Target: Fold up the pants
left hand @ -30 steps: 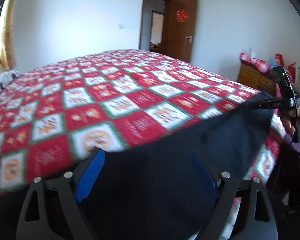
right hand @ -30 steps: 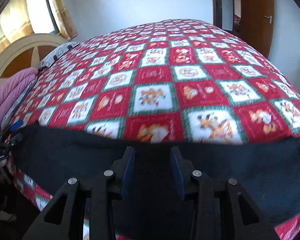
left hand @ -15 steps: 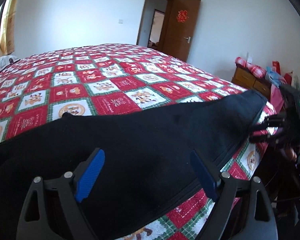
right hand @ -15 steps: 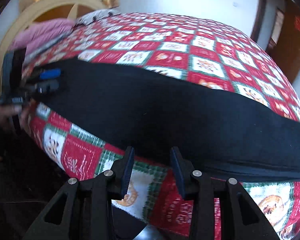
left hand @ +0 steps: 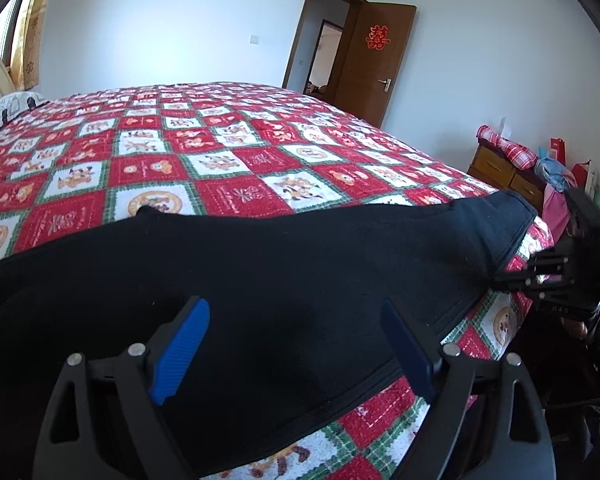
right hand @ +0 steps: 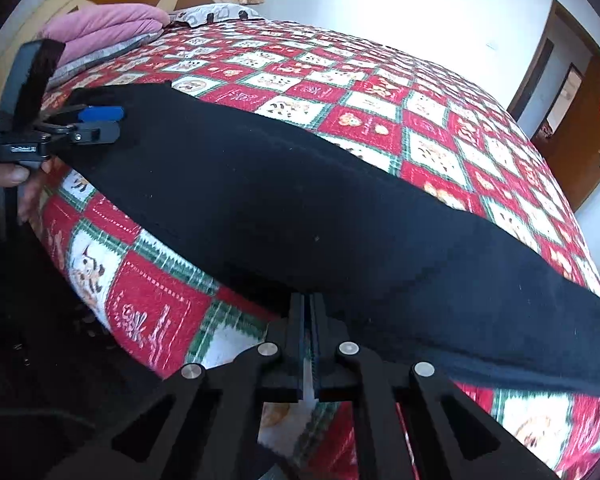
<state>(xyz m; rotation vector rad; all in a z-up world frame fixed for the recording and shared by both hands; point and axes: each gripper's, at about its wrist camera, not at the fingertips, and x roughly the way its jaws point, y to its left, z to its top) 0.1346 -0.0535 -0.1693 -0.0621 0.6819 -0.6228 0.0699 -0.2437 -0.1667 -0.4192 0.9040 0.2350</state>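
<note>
Pants [left hand: 284,288] lie along the bed's [left hand: 228,160] near edge. My left gripper [left hand: 296,344] stands spread over them; my right gripper [right hand: 309,312] has pinched their hem. One-sided pulling could drag them off.

You see the black pants [left hand: 284,280] stretched out flat in a long band along the bed's [left hand: 228,160] near edge.

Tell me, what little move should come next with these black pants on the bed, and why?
Probably close the left gripper on the black pants. Its blue pads stand wide apart over the cloth, gripping nothing, while the right gripper is shut, seemingly pinching the pants' edge further along. With both holding, the pants could be lifted off the quilt and folded.
</note>
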